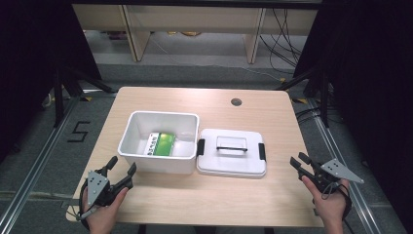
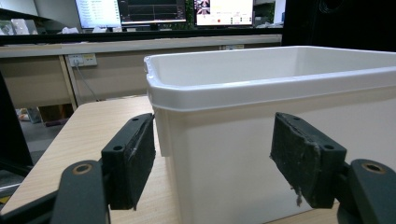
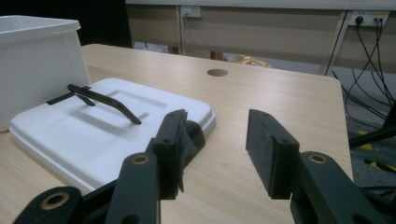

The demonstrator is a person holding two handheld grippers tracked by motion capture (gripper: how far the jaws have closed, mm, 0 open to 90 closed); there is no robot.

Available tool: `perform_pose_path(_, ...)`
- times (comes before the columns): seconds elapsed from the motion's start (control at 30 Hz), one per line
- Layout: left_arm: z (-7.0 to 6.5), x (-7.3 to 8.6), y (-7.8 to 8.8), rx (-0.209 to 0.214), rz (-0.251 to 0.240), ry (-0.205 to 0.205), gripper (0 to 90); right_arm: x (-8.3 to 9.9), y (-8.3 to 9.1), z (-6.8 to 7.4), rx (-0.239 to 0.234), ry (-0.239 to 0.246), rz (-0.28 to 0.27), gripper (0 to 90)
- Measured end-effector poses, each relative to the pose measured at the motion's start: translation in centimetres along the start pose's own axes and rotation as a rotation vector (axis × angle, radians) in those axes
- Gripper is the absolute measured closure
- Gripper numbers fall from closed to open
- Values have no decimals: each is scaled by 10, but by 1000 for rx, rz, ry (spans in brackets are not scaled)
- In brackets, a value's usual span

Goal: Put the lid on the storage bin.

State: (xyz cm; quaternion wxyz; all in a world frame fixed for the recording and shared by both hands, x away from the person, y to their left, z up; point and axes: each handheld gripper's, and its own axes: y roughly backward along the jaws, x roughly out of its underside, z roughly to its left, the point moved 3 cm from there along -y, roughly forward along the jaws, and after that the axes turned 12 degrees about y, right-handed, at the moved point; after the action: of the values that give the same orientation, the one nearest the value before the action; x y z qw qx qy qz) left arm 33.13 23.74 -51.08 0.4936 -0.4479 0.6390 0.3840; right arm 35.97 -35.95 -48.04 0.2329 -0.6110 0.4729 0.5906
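Observation:
A white plastic bin [image 1: 160, 141] stands open on the wooden table, with a green packet [image 1: 161, 144] lying flat inside it. Its white lid [image 1: 232, 152], with a black handle [image 1: 232, 148] and black side clips, lies flat just right of the bin. My left gripper [image 1: 122, 169] is open near the table's front left, pointing at the bin's near wall [image 2: 280, 154]. My right gripper [image 1: 299, 162] is open at the front right edge, aimed toward the lid [image 3: 102, 126], nothing between its pads.
The table [image 1: 195, 195] has a round cable hole [image 1: 236, 102] at the back right. Desks and cables stand beyond the far edge. Monitors [image 2: 163, 9] show behind the bin in the left gripper view. Dark curtains flank both sides.

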Motion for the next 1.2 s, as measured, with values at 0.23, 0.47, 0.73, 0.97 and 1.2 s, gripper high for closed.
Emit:
perform_pose_path(0.23,-6,0,-1,8,-11,7,305,-2,0,2,-34,7,7,626)
perform_pose_path(0.47,-9,1,7,28,-6,5,306,-30,4,14,-139,81,111,678)
perform_pose_path(0.73,-6,2,4,20,8,11,308,-51,-34,22,-293,300,311,734)
perform_pose_path(0.97,-9,2,7,24,6,2,308,-80,-65,38,-387,519,471,792)
perform_pose_path(1.2,-5,3,10,15,10,13,308,-109,-113,62,-451,730,601,815)
